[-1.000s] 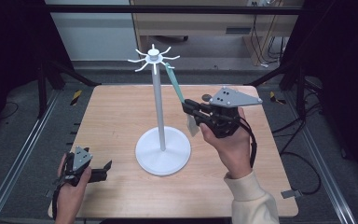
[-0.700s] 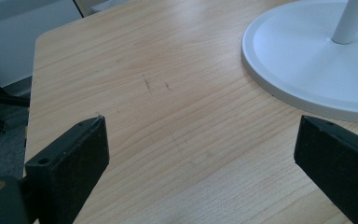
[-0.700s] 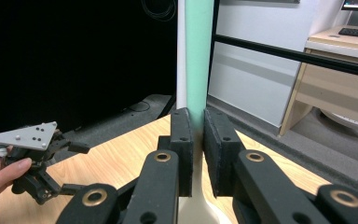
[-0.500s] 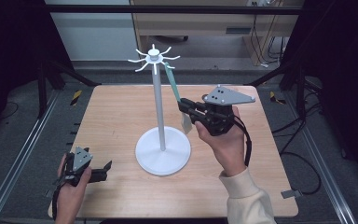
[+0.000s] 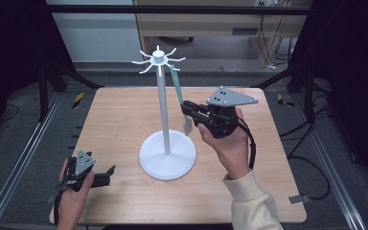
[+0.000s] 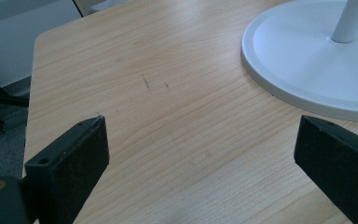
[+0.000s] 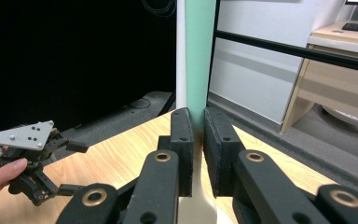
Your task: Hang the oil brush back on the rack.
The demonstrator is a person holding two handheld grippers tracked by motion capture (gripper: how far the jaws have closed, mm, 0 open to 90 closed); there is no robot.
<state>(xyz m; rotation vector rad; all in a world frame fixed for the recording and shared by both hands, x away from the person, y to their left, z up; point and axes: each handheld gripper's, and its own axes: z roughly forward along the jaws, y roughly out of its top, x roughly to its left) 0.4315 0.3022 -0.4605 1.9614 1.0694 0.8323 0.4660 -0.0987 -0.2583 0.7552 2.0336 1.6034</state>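
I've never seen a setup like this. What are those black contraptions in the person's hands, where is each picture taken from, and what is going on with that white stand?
A person holds a hand-operated gripper in each hand. The high view looks down on a wooden table; each of the other two pictures comes from a camera riding on one gripper, looking along its black jaws.

On the table stands a white stand, a pole with hooks on top. A utensil with a green handle hangs from one hook. The right gripper is shut on that utensil; in the right gripper view its jaws pinch the handle. The left gripper rests near the table's front corner, jaws open, nothing between them.
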